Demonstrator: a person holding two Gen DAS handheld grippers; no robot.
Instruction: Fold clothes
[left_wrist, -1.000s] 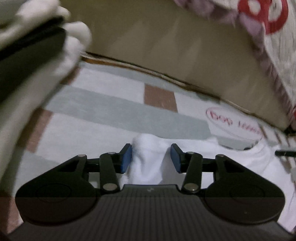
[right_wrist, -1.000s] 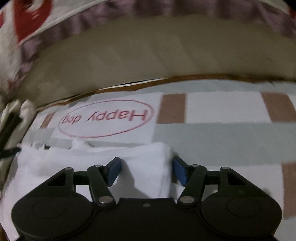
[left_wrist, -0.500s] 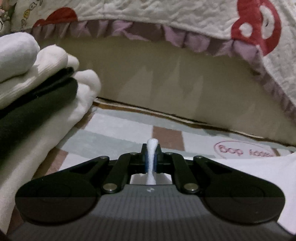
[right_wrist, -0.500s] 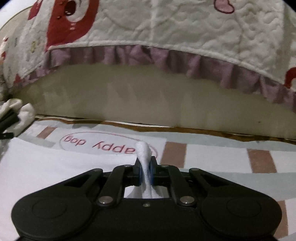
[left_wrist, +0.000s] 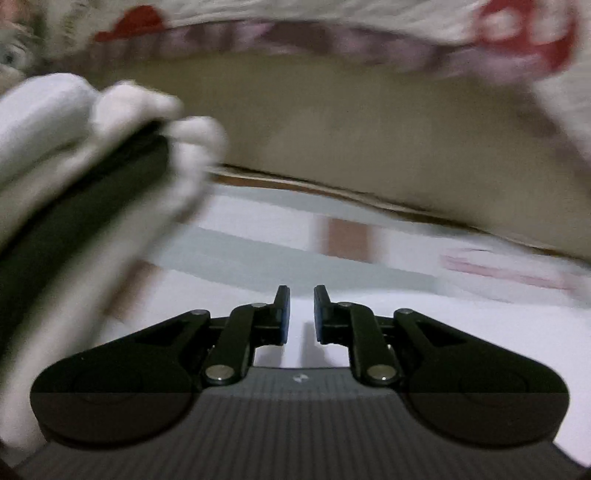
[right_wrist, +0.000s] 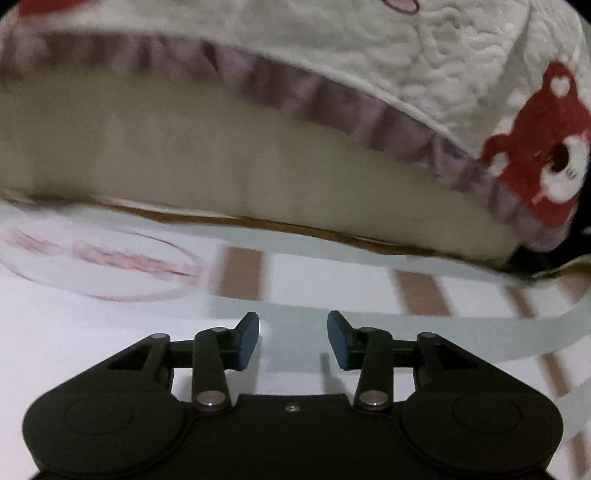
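While left view alone shows stacked clothes | both grippers just opened, empty

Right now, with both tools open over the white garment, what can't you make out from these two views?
- White garment: its shape and fold state, cut off by the left tool body, left wrist view.
- Red lettering on the mat: motion blur, right wrist view.
- Folded clothes stack: blurred, cut by the left edge.
- Right tool: its body hides the cloth beneath.
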